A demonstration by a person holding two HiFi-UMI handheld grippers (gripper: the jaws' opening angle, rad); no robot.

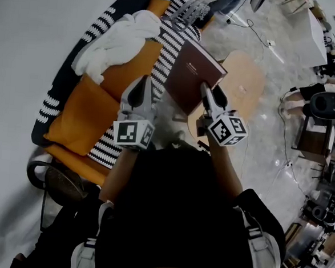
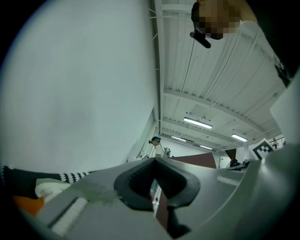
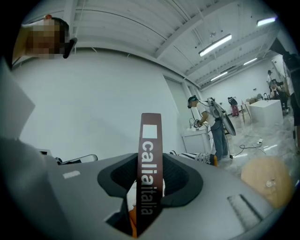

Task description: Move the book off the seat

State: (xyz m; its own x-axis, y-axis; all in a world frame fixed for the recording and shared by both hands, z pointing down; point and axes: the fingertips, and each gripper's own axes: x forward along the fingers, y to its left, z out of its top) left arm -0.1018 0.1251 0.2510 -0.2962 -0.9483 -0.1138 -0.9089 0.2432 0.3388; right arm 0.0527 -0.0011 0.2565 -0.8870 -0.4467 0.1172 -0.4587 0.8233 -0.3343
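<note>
book: flat rigid maroon rectangle | seat: padded orange, zigzag-striped

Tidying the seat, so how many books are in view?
1: the brown book, clamped in the right gripper, by the striped seat. More could hide under the white cloth.

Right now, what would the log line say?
right gripper: shut on book | book: lifted off seat | left gripper: jaws together, empty

Upper centre, the book is maroon, its spine lettered in white. Left of it, orange cushions sit on a black-and-white striped seat. A white cloth lies upper left.
</note>
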